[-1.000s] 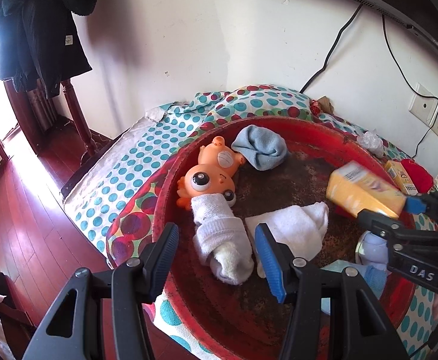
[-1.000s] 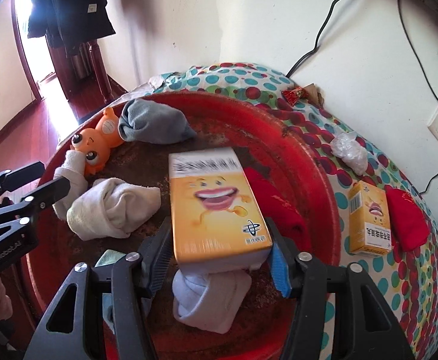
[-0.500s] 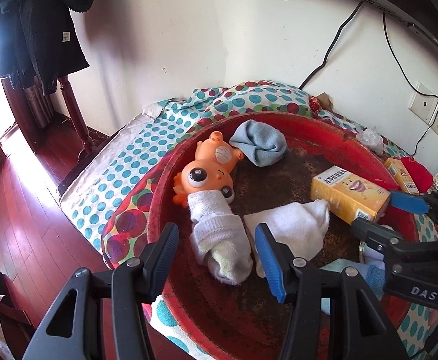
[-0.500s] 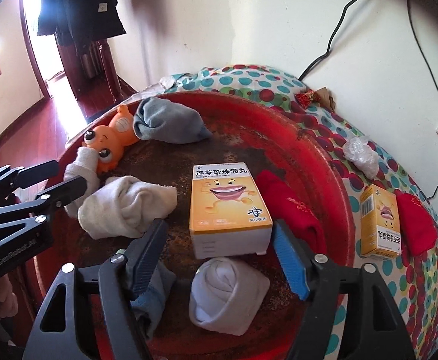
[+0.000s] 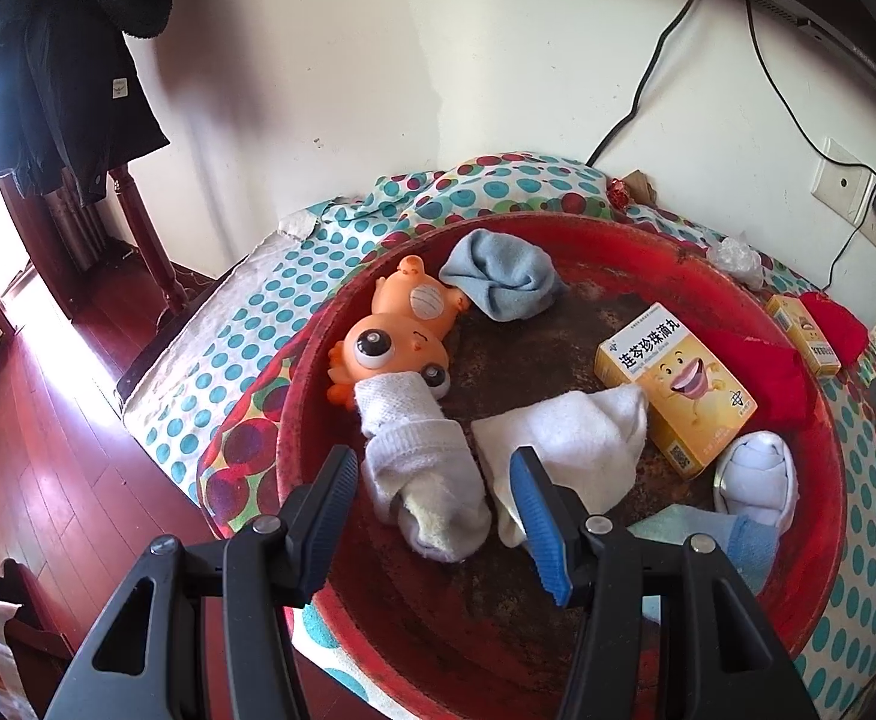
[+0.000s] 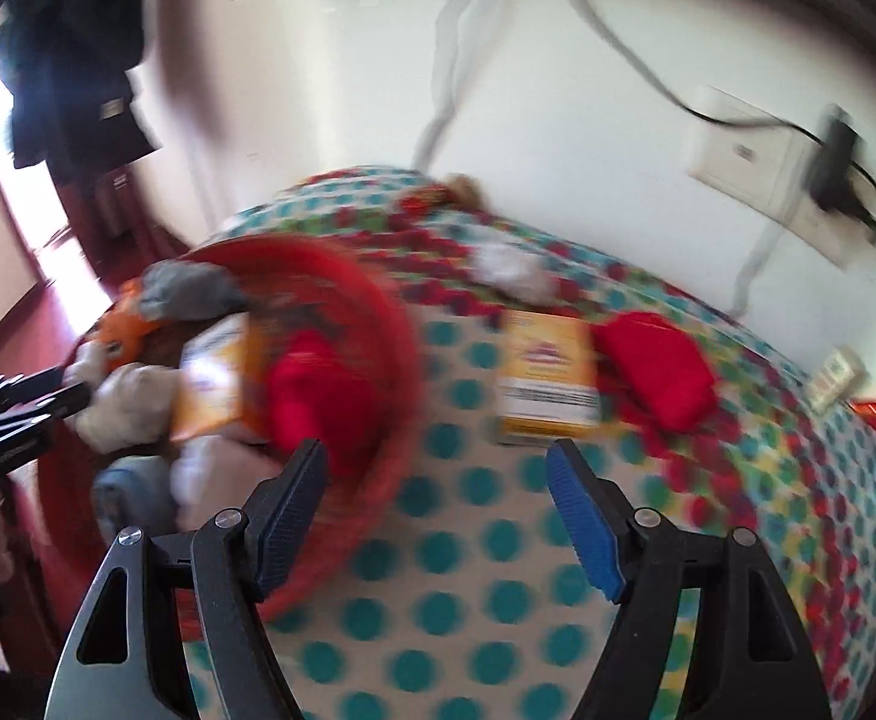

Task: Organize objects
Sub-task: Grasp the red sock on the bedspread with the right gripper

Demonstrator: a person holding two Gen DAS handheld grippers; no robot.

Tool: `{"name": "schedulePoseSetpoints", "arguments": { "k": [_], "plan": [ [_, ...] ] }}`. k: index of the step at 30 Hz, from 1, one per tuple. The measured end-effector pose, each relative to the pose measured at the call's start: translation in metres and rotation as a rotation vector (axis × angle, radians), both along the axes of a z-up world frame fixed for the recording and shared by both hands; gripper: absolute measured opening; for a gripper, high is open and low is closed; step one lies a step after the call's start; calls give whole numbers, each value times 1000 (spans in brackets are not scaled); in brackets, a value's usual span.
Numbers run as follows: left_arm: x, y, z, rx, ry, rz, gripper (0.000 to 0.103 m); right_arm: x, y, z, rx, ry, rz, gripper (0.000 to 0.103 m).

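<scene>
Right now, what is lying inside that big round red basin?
The red basin holds an orange rubber toy, rolled white socks, a grey-blue sock and a yellow box. Anything beneath them stays hidden.

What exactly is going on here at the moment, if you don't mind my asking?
A person is sorting things into a red basin on a dotted cloth. One yellow box lies inside among rolled socks and an orange toy. The open right gripper points toward a second yellow box outside. The left gripper hovers open.

A basin [image 5: 822, 420] on a table [image 5: 228, 348] holds a toy [image 5: 390, 348] at left, socks [image 5: 564, 444] in front, and a box [image 5: 678, 390] at right.
</scene>
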State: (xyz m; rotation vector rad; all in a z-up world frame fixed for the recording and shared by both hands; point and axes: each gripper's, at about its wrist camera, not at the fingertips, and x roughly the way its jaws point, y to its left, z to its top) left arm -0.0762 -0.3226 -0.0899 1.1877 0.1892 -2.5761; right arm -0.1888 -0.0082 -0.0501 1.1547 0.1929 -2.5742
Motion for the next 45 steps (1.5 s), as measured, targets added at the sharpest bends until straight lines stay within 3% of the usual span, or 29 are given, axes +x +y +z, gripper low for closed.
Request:
{"name": "schedulePoseSetpoints", "arguments": {
  "k": [4, 7, 19, 20, 23, 25, 26, 27, 35, 39, 42, 45],
  "plan": [
    [-1, 5, 0, -28, -3, -12, 55, -37, 46, -7, 15, 9, -112, 73],
    [-2, 10, -2, -55, -14, -18, 55, -57, 57, -11, 47, 17, -127, 73],
    [-6, 21, -8, -134, -24, -40, 55, -141, 34, -69, 83, -32, -104, 72],
    [-6, 22, -8, -139, -24, -43, 55, -144, 32, -73, 83, -34, -91, 71],
    [-6, 24, -8, -142, -16, -48, 55, -149, 33, -79, 32, -61, -52, 47],
    [-7, 24, -8, -148, -27, -41, 55, -146, 39, -77, 3, -69, -63, 40],
    [-8, 24, -8, -141, -32, -37, 55, -141, 44, -75, -22, -71, -60, 29],
    [-8, 24, -7, -138, -36, -33, 55, -137, 47, -74, -31, -74, -64, 26],
    [-8, 45, 6, -133, -63, -27, 55, -76, 91, -76, -69, -67, -116, 25],
    [-6, 64, 17, -139, -51, -47, 55, -48, 109, -76, -36, -60, -135, 25],
    [-7, 78, 23, -161, -48, -58, 55, -35, 118, -76, -31, -59, -155, 25],
    [-10, 92, 28, -134, -59, -91, 55, -30, 124, -77, -31, -60, -173, 26]
  ]
}}
